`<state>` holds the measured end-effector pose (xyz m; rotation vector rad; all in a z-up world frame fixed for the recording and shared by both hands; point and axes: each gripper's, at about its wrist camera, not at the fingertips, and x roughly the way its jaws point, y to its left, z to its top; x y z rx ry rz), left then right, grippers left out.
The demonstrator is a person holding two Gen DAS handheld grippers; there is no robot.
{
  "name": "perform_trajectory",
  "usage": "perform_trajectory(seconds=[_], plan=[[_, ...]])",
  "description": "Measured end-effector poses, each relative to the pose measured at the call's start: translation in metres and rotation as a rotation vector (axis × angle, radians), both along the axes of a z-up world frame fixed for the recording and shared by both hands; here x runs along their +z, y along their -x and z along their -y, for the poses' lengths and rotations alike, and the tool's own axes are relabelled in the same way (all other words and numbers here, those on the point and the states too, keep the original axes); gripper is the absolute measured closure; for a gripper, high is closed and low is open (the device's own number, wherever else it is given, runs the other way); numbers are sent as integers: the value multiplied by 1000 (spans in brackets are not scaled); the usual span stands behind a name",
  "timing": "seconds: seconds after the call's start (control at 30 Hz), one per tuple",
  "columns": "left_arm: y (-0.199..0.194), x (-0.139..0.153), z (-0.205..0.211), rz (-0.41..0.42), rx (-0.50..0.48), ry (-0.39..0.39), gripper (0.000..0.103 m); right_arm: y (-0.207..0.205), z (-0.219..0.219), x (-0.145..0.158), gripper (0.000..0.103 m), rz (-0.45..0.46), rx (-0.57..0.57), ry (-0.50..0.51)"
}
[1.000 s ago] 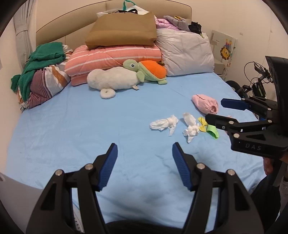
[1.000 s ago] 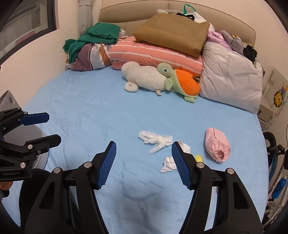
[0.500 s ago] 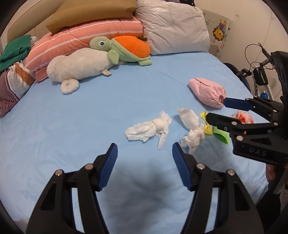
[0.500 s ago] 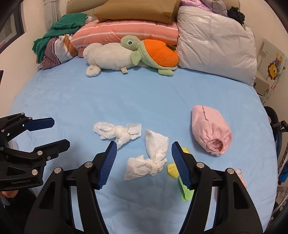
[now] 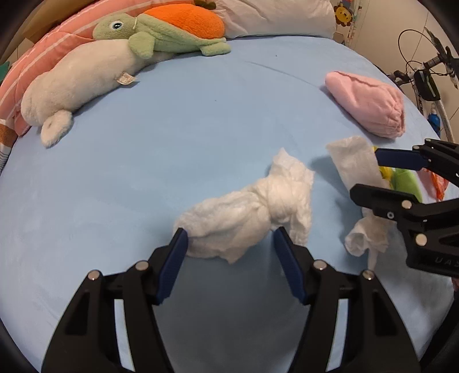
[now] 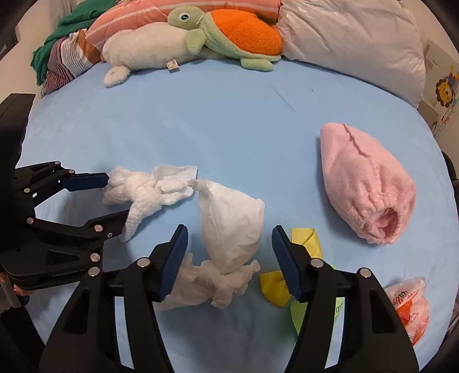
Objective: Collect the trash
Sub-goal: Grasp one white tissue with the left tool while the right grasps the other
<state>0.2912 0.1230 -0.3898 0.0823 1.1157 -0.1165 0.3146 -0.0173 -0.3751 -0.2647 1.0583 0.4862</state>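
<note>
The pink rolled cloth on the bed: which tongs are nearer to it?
Right. The right tongs straddle a tissue wad just left of the pink cloth, closing. The left tongs sit farther left, around another tissue.

- The place was a bedroom in a home: a bed [image 6: 229, 120] with a light blue fitted sheet filled both views.
- Along its head edge lay a plush turtle [image 6: 229, 31], a white plush seal [image 6: 143, 48], a pink striped pillow [image 6: 126, 20] and a white pillow [image 6: 352, 43].
- Folded clothes [image 6: 63, 54] were heaped at the far left corner.
- A bicycle [image 5: 430, 74] stood beside the bed's right edge, near a lion picture [image 5: 342, 14] on the wall.
</note>
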Motion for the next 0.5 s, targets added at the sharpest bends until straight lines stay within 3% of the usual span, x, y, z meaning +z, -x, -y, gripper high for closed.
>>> perform_trajectory(seconds=[0.1, 0.2, 0.27, 0.33, 0.5], plan=[[-6, 0, 5, 34, -23, -9, 39, -4, -2, -14, 66, -28, 6, 2], [-10, 0, 10, 67, -38, -14, 48, -1, -7, -22, 78, -17, 29, 25], [-9, 2, 15, 83, -55, -19, 77, 1, -10, -22, 90, -2, 44, 29], [-9, 4, 18, 80, -66, -11, 97, 2, -10, -19, 93, -3, 46, 21], [1, 15, 18, 87, -60, 20, 98, 3, -6, -13, 94, -4, 31, 4]])
